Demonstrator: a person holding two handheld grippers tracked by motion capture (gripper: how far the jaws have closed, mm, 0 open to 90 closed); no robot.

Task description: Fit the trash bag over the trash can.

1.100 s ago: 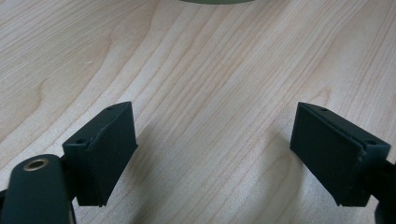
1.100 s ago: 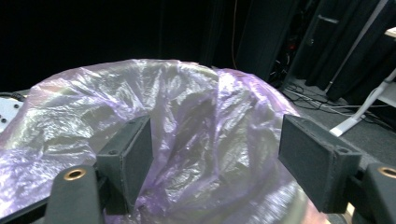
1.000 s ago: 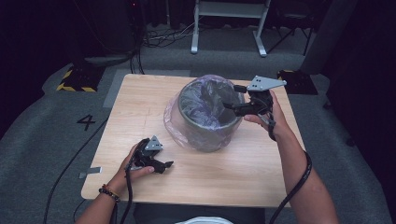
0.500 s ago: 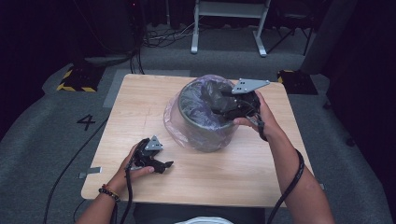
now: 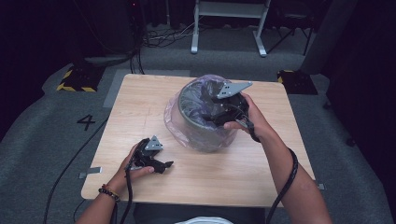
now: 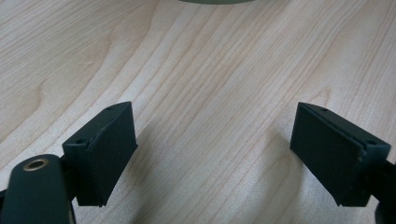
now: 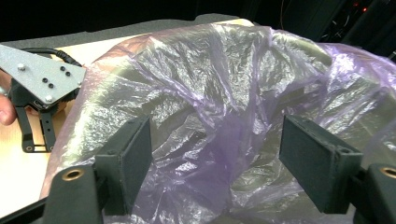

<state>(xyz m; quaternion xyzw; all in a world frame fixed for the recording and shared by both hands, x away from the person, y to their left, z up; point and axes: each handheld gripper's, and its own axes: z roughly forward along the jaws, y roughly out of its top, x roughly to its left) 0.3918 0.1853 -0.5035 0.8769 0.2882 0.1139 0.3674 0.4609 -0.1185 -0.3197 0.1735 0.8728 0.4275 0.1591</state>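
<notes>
Recording lab or studio, dark grey carpet (image 5: 42, 140); hazard-striped block (image 5: 74, 80), floor cables (image 5: 163, 39), numbered floor marking (image 5: 87, 122)

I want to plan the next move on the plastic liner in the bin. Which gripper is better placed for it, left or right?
Probably the right gripper: it hangs over the bin, jaws open, facing the purple liner. The left gripper rests on the table, apart from the bin, jaws open over bare wood.

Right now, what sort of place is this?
Probably a recording studio or lab, not a home: dark surroundings, a numbered floor mark, loose cables, and one wooden table holding a bag-lined bin.
</notes>
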